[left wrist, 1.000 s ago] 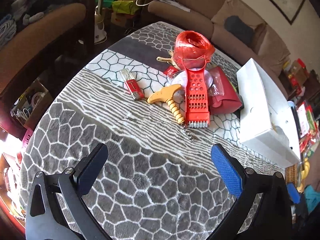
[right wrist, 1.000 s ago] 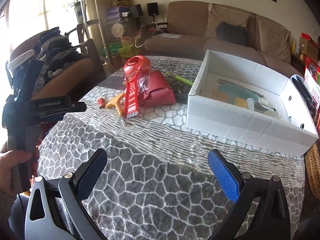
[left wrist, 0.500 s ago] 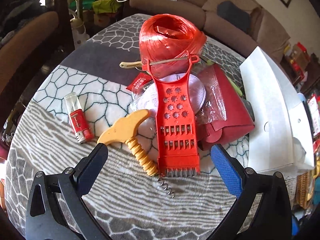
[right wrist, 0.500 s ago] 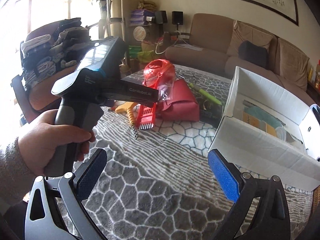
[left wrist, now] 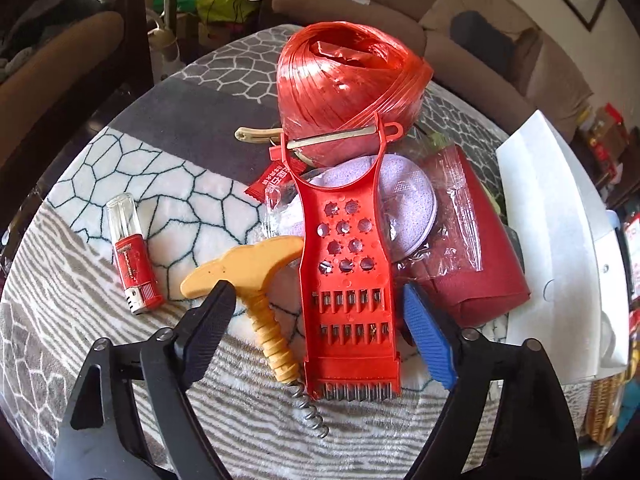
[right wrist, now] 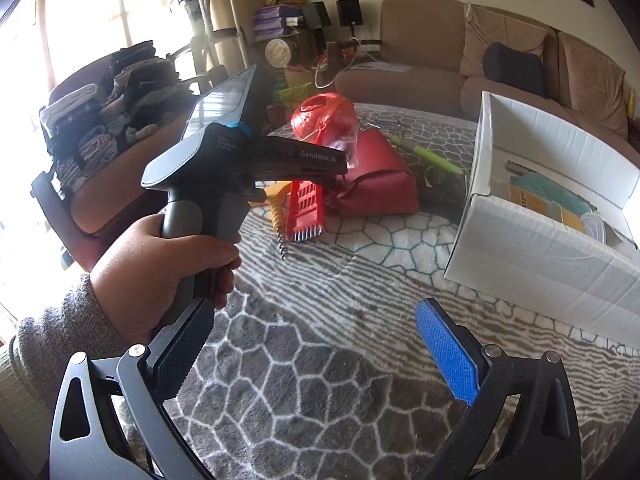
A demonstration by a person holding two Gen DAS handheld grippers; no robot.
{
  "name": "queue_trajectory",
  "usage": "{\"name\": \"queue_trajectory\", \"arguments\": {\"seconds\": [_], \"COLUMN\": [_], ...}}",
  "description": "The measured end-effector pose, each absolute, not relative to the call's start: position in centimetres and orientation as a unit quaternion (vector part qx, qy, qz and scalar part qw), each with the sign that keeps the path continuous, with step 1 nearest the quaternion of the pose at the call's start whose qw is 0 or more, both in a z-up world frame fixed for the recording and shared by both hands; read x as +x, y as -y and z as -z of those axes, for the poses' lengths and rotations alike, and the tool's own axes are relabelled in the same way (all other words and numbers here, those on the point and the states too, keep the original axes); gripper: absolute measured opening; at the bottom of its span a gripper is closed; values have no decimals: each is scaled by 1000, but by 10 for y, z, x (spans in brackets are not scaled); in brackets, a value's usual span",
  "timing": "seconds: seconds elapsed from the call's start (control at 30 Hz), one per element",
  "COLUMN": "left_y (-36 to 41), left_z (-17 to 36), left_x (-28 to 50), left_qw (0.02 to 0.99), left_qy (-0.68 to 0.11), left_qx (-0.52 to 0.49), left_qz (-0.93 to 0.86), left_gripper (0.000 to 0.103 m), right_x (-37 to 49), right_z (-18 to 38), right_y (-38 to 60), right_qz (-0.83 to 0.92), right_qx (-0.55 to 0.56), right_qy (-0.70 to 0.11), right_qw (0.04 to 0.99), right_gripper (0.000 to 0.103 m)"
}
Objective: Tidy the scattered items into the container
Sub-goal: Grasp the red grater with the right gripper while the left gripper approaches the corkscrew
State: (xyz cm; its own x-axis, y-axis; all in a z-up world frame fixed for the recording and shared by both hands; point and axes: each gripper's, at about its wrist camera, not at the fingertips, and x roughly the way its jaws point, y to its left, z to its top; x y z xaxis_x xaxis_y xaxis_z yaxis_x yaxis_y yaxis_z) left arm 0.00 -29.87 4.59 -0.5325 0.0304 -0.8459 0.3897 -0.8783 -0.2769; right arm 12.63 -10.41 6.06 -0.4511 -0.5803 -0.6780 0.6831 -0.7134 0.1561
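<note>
Bench (left wrist: 100, 184) wearing grey-and-white patterned cloth. White box (right wrist: 552, 216) sitting open at right, several items already lying inside. Red twine ball (left wrist: 348, 80) resting behind pile. Dark red pouch (left wrist: 480, 264) lying beside box. Red grater (left wrist: 348, 280) lying over yellow corkscrew (left wrist: 256, 288). Red lighter (left wrist: 132, 256) lying apart at left. Left gripper (left wrist: 316, 320) straddling grater and corkscrew, jaws just closing in, pads not pressing yet. Right gripper (right wrist: 316, 344) hovering spread, holding nothing.

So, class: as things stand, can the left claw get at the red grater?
Probably yes. The left claw, its jaws just closing, already straddles the red grater. The grater lies on top, uncovered, but the yellow corkscrew also sits between the pads.
</note>
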Motion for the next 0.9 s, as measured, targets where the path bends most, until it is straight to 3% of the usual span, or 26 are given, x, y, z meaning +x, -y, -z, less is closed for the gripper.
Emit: {"name": "queue_trajectory", "arguments": {"seconds": [0.07, 0.5, 0.8, 0.9], "left_y": [301, 338, 393, 413], "left_z": [-50, -96, -102, -88], "left_x": [1, 33, 51, 55], "left_qw": [89, 22, 35, 44], "left_qy": [-232, -300, -351, -377], "left_qx": [471, 434, 414, 425], "left_qz": [847, 849, 839, 822], "left_gripper": [46, 43, 41, 46], "right_x": [124, 124, 123, 103], "right_z": [-58, -51, -49, -51], "right_y": [103, 106, 129, 155], "right_qz": [846, 841, 837, 833], "right_qx": [379, 393, 380, 383], "right_qy": [-62, -58, -58, -47], "right_qw": [370, 367, 389, 396], "right_gripper": [103, 103, 102, 86]}}
